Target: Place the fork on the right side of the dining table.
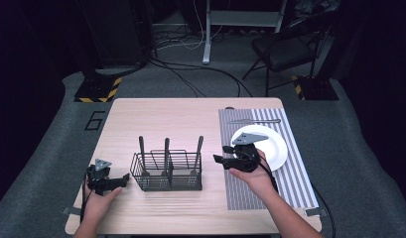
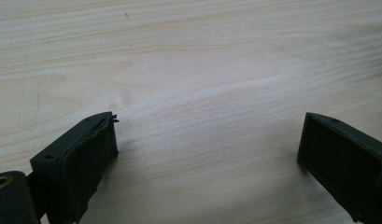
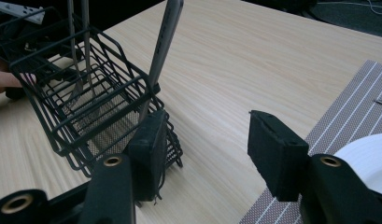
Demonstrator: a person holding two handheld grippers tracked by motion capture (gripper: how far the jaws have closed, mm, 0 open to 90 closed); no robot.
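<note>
Caddy between open empty grippers.

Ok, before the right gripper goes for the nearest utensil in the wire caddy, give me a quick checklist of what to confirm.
1. Right gripper open: ok, jaws stand apart with nothing between them.
2. Left gripper open and out of the way: ok, low over bare table left of the wire caddy.
3. Nearest utensil reachable: ok, handle stands above the rim in the rightmost compartment.
4. Caddy steady: cannot tell, nothing holds it.
5. Plate on the striped mat: ok.
6. Mat already has one utensil beyond the plate: ok.
</note>
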